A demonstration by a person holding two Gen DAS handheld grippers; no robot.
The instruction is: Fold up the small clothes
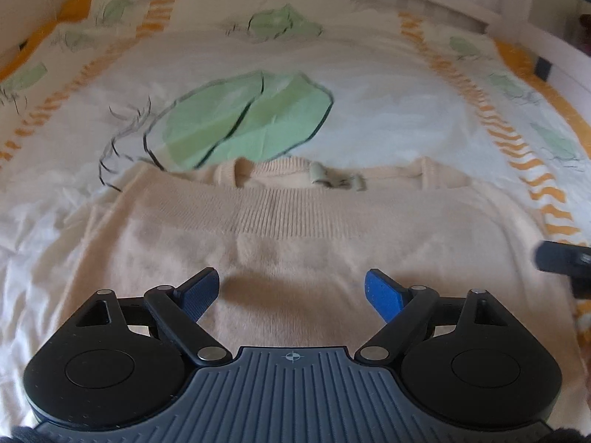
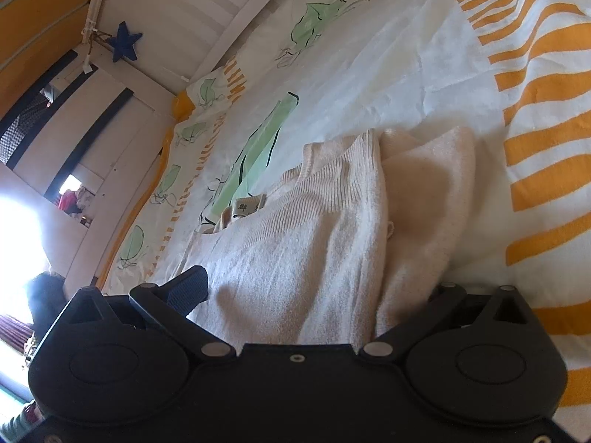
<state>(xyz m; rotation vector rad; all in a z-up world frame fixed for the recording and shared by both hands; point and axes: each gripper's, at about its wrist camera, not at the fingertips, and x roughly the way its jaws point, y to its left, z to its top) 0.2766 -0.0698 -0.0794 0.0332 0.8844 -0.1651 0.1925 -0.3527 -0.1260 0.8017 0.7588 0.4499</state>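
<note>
My left hand-held gripper (image 1: 291, 291) hangs apart over the sweater (image 1: 295, 229) on the bed (image 1: 369, 110). My right hand-held gripper (image 2: 306, 288) is apart around its fold, which might slip open.

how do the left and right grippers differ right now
The left gripper hovers above the beige sweater with nothing between its jaws; the right gripper has sweater fabric bunched between its jaws. Both left fingers show; one right finger is hidden under the cloth. Both stand wide apart.
</note>
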